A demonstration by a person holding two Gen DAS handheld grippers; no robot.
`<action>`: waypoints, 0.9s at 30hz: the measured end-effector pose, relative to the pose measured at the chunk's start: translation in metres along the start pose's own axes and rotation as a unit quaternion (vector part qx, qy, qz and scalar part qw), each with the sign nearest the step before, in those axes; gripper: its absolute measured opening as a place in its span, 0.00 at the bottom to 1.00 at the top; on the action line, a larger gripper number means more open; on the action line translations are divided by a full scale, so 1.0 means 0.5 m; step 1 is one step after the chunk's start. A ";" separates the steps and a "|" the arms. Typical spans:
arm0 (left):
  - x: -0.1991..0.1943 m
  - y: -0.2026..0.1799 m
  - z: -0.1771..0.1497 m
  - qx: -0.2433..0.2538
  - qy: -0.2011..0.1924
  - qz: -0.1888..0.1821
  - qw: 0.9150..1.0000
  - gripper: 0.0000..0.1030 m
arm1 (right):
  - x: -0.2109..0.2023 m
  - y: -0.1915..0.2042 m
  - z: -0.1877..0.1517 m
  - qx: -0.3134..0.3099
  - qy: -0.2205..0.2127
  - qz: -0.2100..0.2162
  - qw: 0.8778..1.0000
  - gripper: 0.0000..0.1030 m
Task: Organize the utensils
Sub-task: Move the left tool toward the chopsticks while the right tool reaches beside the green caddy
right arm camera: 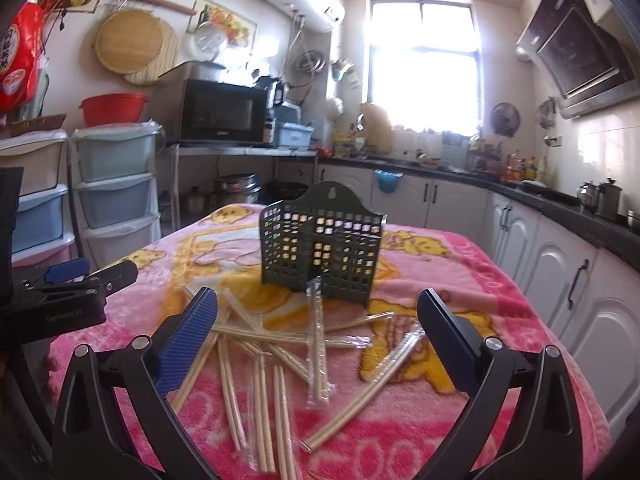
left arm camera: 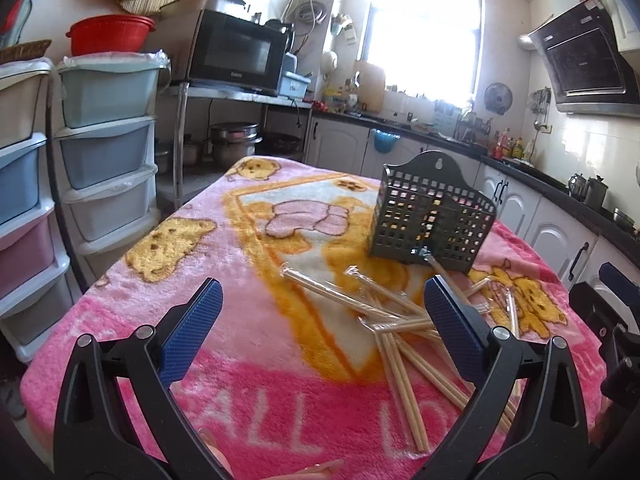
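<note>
Nearest in each wrist view, the grippers hang over the blanket (right arm camera: 400, 432) with nothing between their fingers. The left gripper (left arm camera: 323, 308) has its fingers spread wide, blue ribbed pads (left arm camera: 192, 328) facing inward on black arms. The right gripper (right arm camera: 318, 316) is spread the same way. Each shows in the other's view only as a cut-off piece at the frame edge.

Just beyond the fingertips lie the chopsticks (right arm camera: 316, 356), pale wooden pairs, most in thin clear sleeves that crinkle at the ends. They sprawl in a loose heap, crossing at many angles, some touching or lying over one another. In the left view the right-hand finger covers part of the heap, and how many pairs there are is hard to tell. One sleeved pair reaches up to the foot of the holder (right arm camera: 322, 248).

The holder stands upright past the heap, on the blanket, a dark grey plastic box with a square-hole grid, a divider inside and a rounded back tab with a hanging hole. Its interior is hard to make out through the grid.

The blanket is fluffy pink fleece with yellow bears and white letters, partly cut off at the bottom. Behind, a microwave (right arm camera: 222, 110) and a bright window (right arm camera: 424, 60) blur into glare.
</note>
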State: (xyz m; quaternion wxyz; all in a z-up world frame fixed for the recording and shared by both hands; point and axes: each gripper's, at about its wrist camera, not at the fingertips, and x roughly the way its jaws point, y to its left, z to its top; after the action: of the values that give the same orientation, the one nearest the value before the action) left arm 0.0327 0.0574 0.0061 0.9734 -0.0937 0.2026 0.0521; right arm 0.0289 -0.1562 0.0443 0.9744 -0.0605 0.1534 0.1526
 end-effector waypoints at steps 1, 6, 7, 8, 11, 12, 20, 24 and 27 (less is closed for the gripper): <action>0.006 0.004 0.007 -0.001 0.004 0.004 1.000 0.90 | 0.007 0.000 0.003 0.000 0.004 0.003 1.000 0.94; 0.034 0.019 0.039 -0.003 0.015 0.008 1.000 0.90 | 0.049 -0.002 0.023 -0.004 0.028 0.019 0.999 0.94; 0.042 0.022 0.045 -0.003 0.021 0.007 1.000 0.90 | 0.058 -0.001 0.027 -0.006 0.031 0.023 0.999 0.94; 0.051 0.025 0.053 -0.005 0.027 0.007 1.000 0.90 | 0.067 -0.001 0.032 -0.010 0.036 0.026 0.999 0.94; 0.077 0.030 0.071 -0.006 0.047 0.008 0.999 0.90 | 0.088 0.001 0.047 -0.018 0.042 0.031 0.998 0.94; 0.087 0.031 0.076 -0.005 0.056 0.010 0.998 0.90 | 0.095 0.002 0.052 -0.022 0.044 0.031 0.998 0.94; 0.162 0.041 0.107 -0.004 0.111 0.013 0.994 0.90 | 0.160 0.003 0.067 -0.045 0.068 0.020 0.996 0.94; 0.203 0.050 0.107 -0.017 0.144 0.006 0.989 0.90 | 0.206 -0.005 0.075 -0.049 0.092 0.014 0.994 0.94; 0.234 0.066 0.100 -0.037 0.168 0.001 0.985 0.90 | 0.240 -0.008 0.078 -0.054 0.112 0.015 0.992 0.94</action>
State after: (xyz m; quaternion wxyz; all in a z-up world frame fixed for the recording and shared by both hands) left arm 0.1543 0.1075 -0.0015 0.9213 -0.1370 0.3614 0.0438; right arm 0.1499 -0.1203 0.0435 0.9440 -0.1270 0.2541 0.1678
